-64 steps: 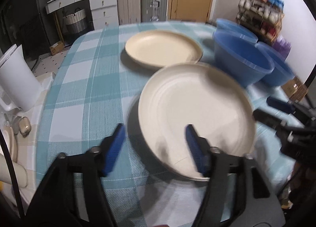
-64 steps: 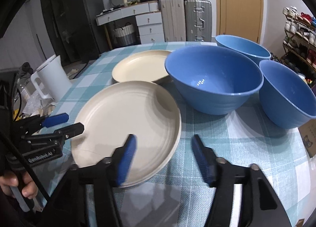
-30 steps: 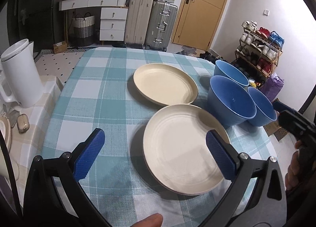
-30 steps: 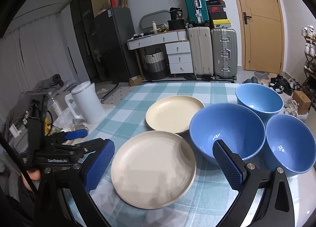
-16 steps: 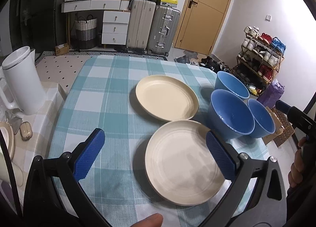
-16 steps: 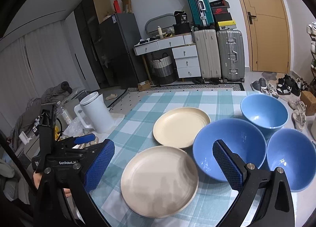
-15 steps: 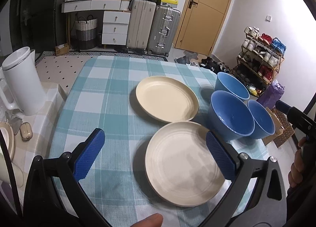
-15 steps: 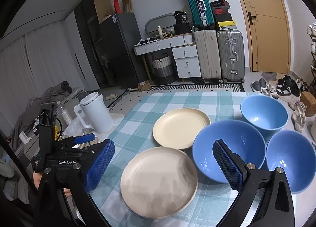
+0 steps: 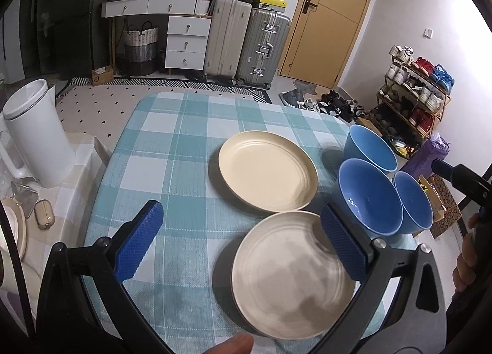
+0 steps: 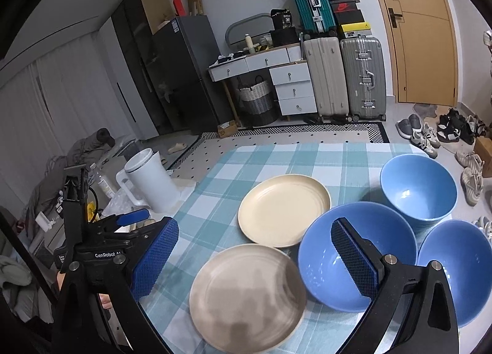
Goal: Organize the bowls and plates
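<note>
Both wide-open, empty grippers, left gripper (image 9: 243, 238) and right gripper (image 10: 255, 257), have pulled back above the flat-lying near plate (image 9: 292, 289).

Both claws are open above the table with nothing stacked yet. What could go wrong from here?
The near plate seems to overhang the table's near edge; a push there could tip it off. The three blue bowls crowd the right edge, so lifting one may knock its neighbour. The far plate sits very close to the near one.
</note>
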`<state>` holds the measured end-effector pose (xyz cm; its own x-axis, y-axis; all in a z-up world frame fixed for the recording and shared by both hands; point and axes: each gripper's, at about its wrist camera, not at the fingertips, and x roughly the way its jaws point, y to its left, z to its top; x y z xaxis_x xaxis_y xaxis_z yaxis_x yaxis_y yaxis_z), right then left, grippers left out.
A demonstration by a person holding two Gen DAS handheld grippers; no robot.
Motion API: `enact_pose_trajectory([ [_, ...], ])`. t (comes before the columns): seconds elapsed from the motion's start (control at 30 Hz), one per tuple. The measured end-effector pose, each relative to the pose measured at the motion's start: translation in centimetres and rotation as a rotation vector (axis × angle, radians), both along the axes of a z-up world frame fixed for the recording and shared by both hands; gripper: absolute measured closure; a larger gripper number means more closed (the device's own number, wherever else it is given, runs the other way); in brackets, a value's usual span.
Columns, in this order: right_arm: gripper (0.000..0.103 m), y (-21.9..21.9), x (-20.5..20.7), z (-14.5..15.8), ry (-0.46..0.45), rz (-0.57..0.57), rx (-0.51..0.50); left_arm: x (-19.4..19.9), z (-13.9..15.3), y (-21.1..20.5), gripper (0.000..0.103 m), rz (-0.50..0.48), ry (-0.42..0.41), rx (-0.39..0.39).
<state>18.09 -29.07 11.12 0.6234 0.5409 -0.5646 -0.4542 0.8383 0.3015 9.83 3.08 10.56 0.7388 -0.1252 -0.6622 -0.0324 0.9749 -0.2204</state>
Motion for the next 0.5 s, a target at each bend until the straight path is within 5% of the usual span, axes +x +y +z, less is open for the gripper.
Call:
enact_pose_trajectory([
  [0.5, 0.002, 0.2, 6.1, 0.9, 0.020, -0.024, -0.070, 4.9, 0.2, 0.5, 0.001, 0.008, 0.033, 0.005],
])
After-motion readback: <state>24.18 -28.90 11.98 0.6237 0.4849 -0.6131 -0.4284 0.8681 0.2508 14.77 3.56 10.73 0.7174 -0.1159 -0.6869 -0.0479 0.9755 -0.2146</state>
